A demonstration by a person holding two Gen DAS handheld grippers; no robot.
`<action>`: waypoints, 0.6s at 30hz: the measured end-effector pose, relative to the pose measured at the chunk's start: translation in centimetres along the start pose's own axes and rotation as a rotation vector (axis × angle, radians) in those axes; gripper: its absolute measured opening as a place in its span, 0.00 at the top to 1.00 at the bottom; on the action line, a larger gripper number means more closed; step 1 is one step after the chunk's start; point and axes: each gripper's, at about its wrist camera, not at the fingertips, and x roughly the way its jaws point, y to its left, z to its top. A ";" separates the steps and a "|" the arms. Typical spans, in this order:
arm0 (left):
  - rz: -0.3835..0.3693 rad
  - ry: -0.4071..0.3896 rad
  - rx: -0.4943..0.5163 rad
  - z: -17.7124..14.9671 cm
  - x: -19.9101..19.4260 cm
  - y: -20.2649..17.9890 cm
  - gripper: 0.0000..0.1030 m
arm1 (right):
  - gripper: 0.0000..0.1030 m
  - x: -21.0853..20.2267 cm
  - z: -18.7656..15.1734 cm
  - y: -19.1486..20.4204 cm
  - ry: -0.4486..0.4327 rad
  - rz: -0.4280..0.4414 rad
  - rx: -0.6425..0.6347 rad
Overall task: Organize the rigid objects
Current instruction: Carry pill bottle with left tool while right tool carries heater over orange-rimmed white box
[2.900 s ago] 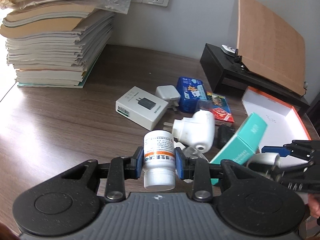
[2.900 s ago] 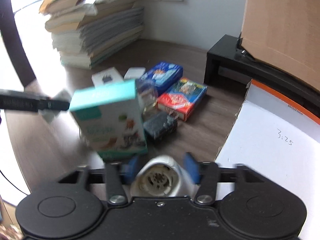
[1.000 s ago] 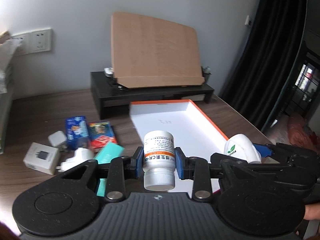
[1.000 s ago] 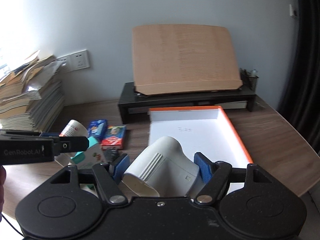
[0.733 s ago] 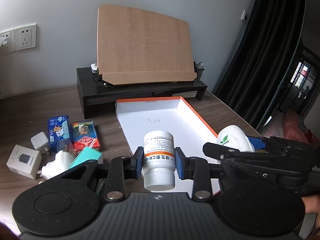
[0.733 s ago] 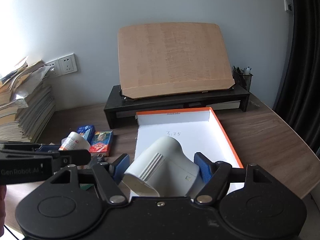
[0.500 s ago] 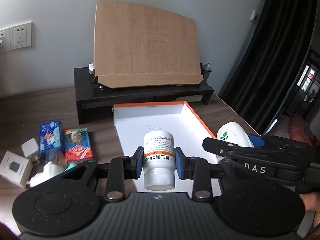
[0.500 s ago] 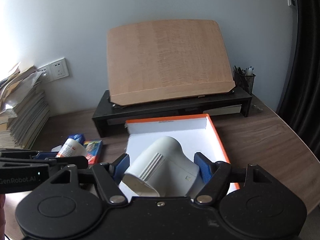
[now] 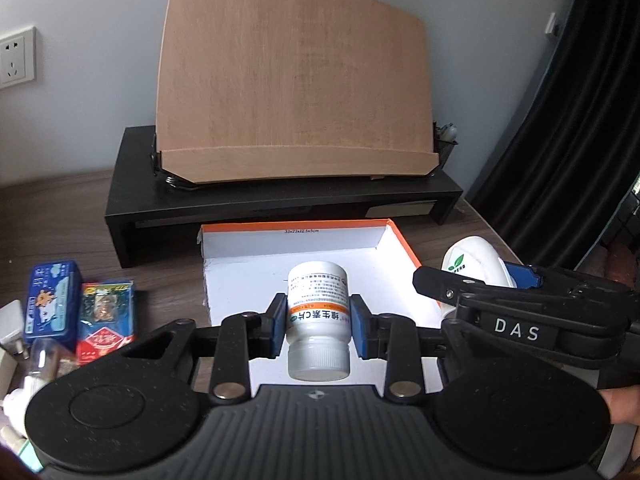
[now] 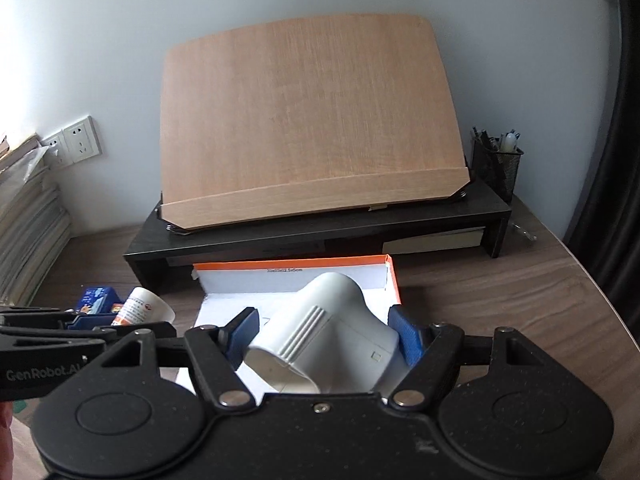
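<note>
1. Your left gripper (image 9: pixel 318 326) is clamped on a white pill bottle (image 9: pixel 318 304), cap toward the camera, held above the near part of the box (image 9: pixel 394 246).
2. Your right gripper (image 10: pixel 324 332) pinches a white plastic plug-in device (image 10: pixel 332 336) between its blue pads (image 10: pixel 404 338), also above the box, near its right edge.
3. The box, white inside with an orange rim, lies on the desk (image 10: pixel 500 300) just in front of the black riser (image 9: pixel 280 196).
4. The wooden board (image 9: pixel 292 80) leans on the riser.
5. A blue packet (image 9: pixel 52 304) and a red packet (image 9: pixel 106 312) lie toward the desk's left edge.
</note>
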 end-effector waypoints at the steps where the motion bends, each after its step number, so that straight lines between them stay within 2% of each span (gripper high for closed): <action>1: 0.004 0.004 -0.003 0.1 0.4 -0.1 0.68 | 0.17 0.4 0.1 -0.2 0.002 0.004 -0.005; 18: 0.070 0.046 -0.050 1.1 5.2 -0.3 0.68 | 0.17 6.7 1.5 -1.9 0.056 0.045 -0.019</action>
